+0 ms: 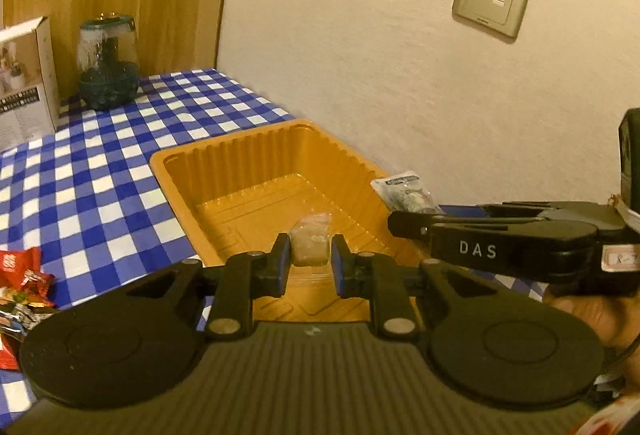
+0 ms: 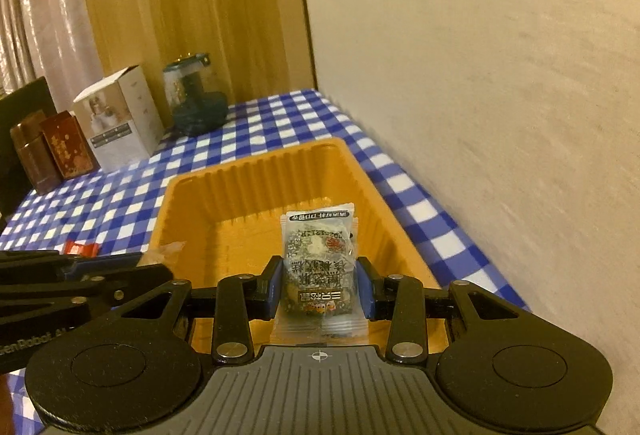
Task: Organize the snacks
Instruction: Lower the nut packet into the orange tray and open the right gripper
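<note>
Nearby: jar (image 1: 107, 69), box (image 2: 120, 117) | tray (image 1: 176, 171) path unobstructed

You can read "DAS" in white on the right gripper (image 1: 404, 225), and "GenRobot" along the left gripper (image 2: 152, 263); the snack packet's (image 2: 318, 263) print is upside-down Chinese.

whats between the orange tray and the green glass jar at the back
Only bare checked tablecloth lies between the orange tray and the green glass jar, clearest in the right wrist view.
</note>
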Available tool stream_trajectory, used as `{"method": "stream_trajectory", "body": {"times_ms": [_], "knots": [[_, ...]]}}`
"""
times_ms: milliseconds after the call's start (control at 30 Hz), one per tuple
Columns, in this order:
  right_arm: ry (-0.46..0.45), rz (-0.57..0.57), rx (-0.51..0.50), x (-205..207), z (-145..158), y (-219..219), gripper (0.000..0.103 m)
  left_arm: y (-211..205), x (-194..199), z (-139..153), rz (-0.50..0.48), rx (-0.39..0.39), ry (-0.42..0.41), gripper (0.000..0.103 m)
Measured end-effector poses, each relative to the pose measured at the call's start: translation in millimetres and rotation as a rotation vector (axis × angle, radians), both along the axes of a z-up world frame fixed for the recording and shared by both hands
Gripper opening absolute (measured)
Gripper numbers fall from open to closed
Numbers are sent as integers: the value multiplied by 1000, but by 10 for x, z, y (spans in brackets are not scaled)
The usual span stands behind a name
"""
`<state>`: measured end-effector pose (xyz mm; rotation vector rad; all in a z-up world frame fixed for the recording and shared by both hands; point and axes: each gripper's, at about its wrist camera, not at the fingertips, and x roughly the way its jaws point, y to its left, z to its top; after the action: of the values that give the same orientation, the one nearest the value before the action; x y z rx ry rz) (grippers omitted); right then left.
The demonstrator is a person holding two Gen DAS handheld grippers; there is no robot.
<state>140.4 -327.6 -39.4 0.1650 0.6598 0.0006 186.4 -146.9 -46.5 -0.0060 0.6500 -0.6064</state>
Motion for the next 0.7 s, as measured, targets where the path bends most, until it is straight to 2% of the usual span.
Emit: {"method": "stream_trajectory", "body": {"times_ms": [333, 500, 700], "knots": [[-1, -6, 14, 17, 6, 28, 39, 56, 17, -60, 27, 61, -13, 22], [-11, 4, 20, 13, 11, 55, 39, 213, 38, -66, 82, 63, 11, 22], [-17, 13, 31, 23, 11, 101, 39, 268, 27, -44, 99, 49, 14, 22]]}}
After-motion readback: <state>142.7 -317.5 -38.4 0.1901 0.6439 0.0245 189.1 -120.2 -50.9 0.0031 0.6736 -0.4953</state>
